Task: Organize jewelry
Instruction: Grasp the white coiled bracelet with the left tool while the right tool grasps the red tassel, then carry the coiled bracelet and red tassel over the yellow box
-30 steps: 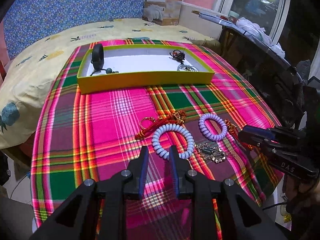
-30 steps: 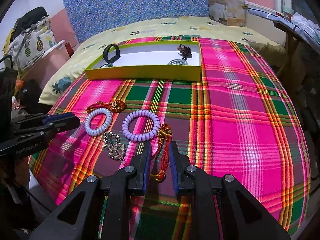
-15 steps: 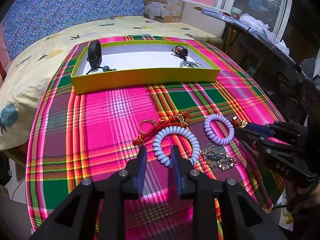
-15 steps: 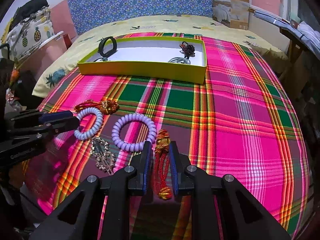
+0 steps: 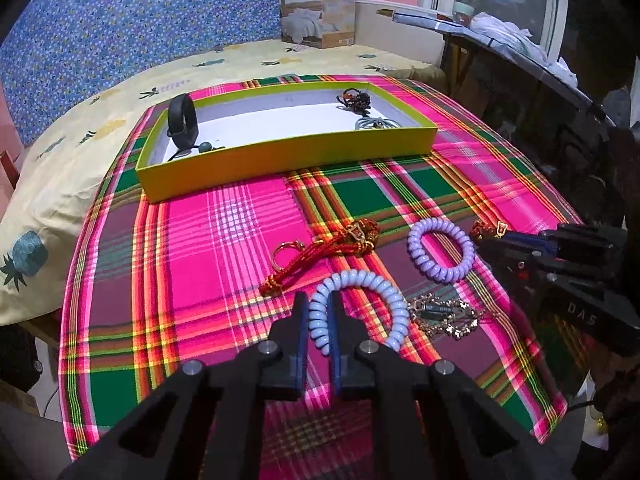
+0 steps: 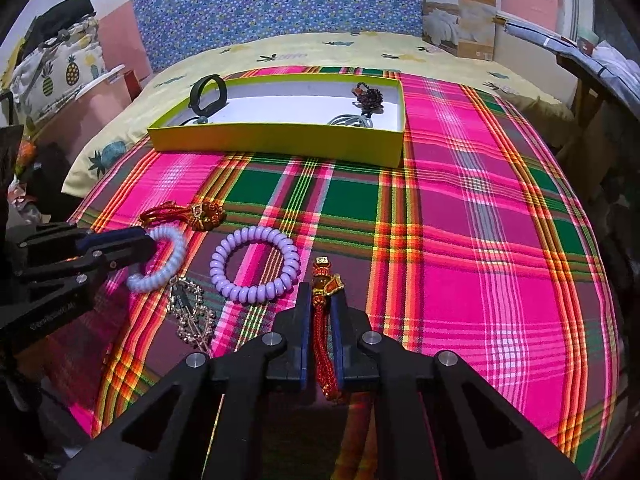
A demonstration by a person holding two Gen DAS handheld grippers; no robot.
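My left gripper (image 5: 319, 304) is shut on a pale blue coil bracelet (image 5: 372, 284), which also shows in the right wrist view (image 6: 170, 256). My right gripper (image 6: 321, 304) is shut on a red cord bracelet with a gold charm (image 6: 325, 320). A lilac coil bracelet (image 5: 440, 254) (image 6: 256, 264), another red cord bracelet (image 5: 320, 252) (image 6: 188, 214) and a gold chain piece (image 5: 444, 314) (image 6: 192, 312) lie on the plaid cloth. A yellow box (image 5: 288, 160) (image 6: 276, 146) at the back holds a black band (image 5: 182, 120), a dark bead bracelet (image 5: 356, 98) and a grey cord.
The plaid cloth (image 6: 480, 220) covers a bed with a yellow pineapple sheet (image 5: 60, 168). A cardboard package (image 5: 318, 10) stands at the back. A dark table (image 5: 540, 80) is on the right, and a pineapple bag (image 6: 60, 72) is on the left.
Both grippers have closed on their pieces: the left around the pale blue coil bracelet, the right around the red cord bracelet. Both have lifted slightly, and the box appears nearer.
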